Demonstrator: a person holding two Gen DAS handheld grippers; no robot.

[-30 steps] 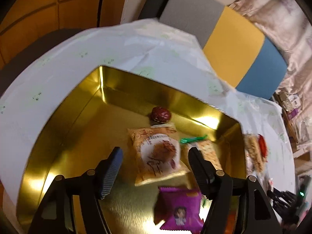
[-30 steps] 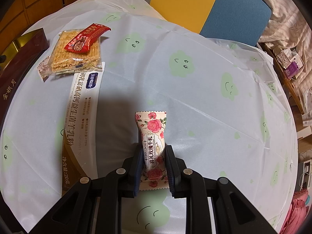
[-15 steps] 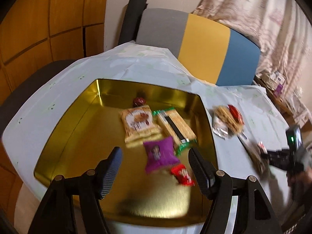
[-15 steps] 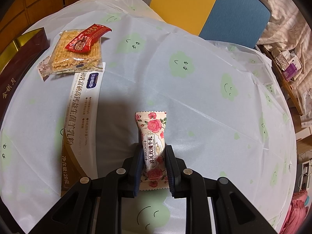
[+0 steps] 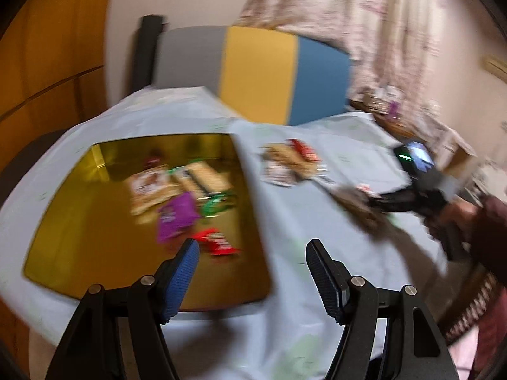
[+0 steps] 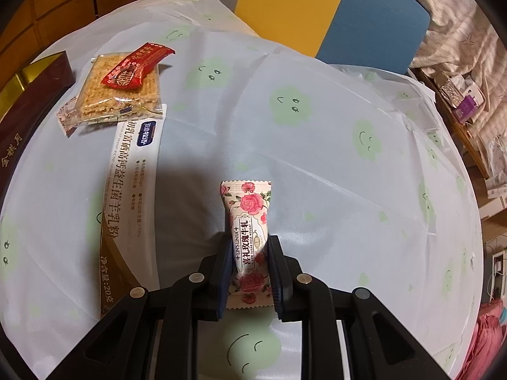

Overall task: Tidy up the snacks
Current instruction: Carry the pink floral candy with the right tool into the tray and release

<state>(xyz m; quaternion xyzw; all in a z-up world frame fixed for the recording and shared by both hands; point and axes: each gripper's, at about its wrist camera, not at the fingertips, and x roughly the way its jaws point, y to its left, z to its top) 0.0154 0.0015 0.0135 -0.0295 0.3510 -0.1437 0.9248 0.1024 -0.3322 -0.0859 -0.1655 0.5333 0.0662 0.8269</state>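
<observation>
- Since a second ago, your left claw has pulled back from inside the gold tin; it is now hanging over the tin's near right corner, fingers apart and gripping nothing.
- Your right claw is staying put at lower centre, clamping the rose-print nougat packet against the bench.
- Snacks are lying in the tin: a purple packet and a red one.
- At upper left of the right view, a red sachet is lying on the cracker pack, beside the long white sachet.

Black gripper frames, blue ribbed fingers, silver screws, maroon sleeve
</observation>
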